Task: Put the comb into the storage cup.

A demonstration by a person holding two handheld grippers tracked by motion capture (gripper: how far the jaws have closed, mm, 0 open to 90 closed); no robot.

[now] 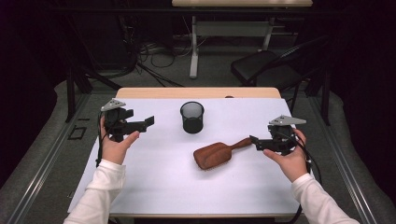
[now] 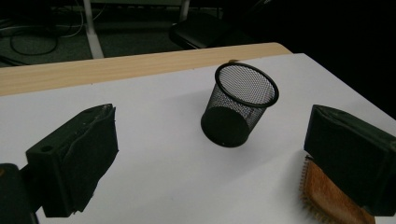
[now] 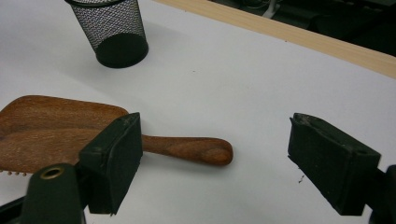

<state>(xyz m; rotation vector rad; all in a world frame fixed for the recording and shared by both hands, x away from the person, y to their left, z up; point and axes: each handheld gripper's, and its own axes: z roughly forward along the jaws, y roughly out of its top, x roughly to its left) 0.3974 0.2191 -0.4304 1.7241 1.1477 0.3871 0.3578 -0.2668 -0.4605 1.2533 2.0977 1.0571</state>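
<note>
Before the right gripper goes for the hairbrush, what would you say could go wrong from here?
1. The hairbrush lies bristles down with only its thin, rounded handle toward the open right gripper; a pinch near the tip might slip or swing the heavy head.
2. The mesh cup stands close behind the brush and looks light, so a swinging brush could knock it over.
3. The open left gripper hangs beside the cup and could bump it.

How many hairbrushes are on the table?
1. The wooden hairbrush lies bristles down on the white sheet, in front of the mesh cup, its handle pointing toward the right gripper. Nothing looks hidden.
</note>
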